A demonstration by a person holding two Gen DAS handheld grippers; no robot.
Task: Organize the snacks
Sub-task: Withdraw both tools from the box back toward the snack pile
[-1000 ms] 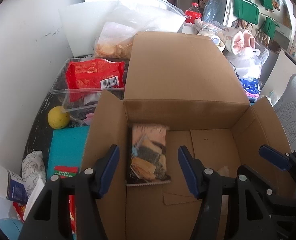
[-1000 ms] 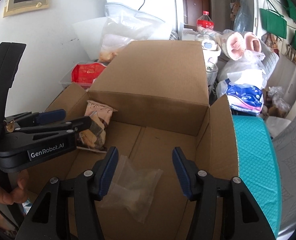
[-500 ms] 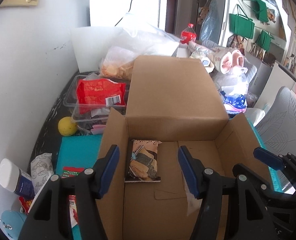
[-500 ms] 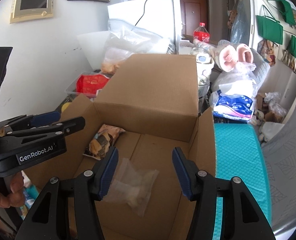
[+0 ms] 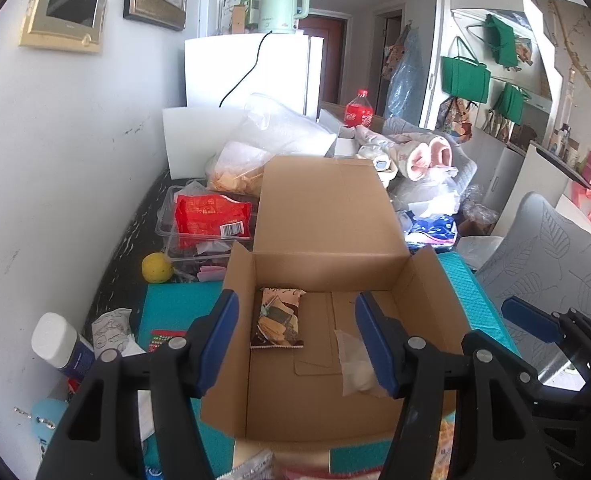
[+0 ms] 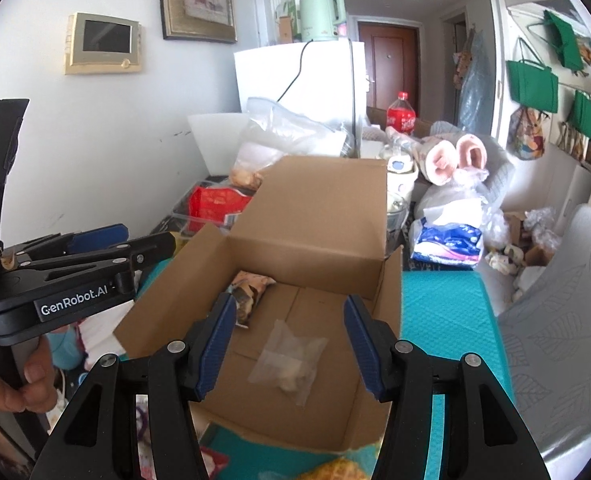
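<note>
An open cardboard box (image 5: 327, 392) is sitting on a teal mat (image 6: 443, 320), its flaps standing up. Two snacks are lying on its floor. A printed packet (image 5: 278, 317), brown and tan with a pale crimped bottom edge, is lying flat in the far left corner. A clear plastic bag (image 6: 289, 360) holding a few pale lumps, possibly sweets, is resting nearer the middle, apart from the packet. The left gripper (image 5: 297, 344) is hovering above the box with its blue-padded jaws partly spread and nothing between them. The right gripper (image 6: 289, 346) is doing the same over the bag, gripping nothing. Beside the box, a red snack packet (image 5: 211, 216) is lying in a clear tub (image 5: 167, 236).
</note>
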